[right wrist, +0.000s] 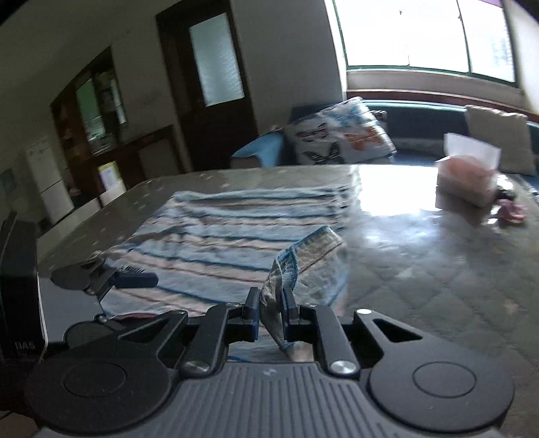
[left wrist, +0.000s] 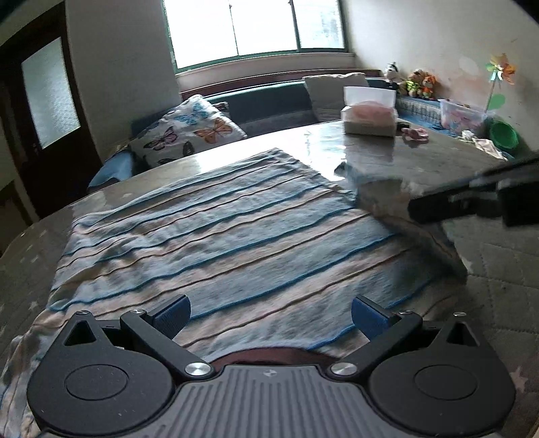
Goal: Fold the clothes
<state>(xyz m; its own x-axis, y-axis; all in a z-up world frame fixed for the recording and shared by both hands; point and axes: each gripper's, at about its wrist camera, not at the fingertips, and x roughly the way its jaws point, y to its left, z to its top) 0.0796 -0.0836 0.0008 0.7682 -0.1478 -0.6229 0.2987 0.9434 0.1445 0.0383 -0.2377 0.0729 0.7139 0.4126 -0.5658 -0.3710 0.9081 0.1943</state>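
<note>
While the striped garment (left wrist: 219, 236) lies flat on a glossy quilted table cover (right wrist: 438, 269), the right gripper (right wrist: 271, 311) pinches its lifted sleeve/corner, fingers narrow on cloth. Left gripper (left wrist: 269, 316) hovers over the near hem w/ fingers wide, nothing between. Tissue box (left wrist: 369, 114) at far edge; butterfly pillow (left wrist: 188, 131), bright window (left wrist: 256, 30) behind.

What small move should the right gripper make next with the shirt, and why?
Probably carry the pinched sleeve inward over the shirt. The right gripper is shut on a lifted piece of cloth at the shirt's side, while the left gripper is open above the near hem, holding nothing.
</note>
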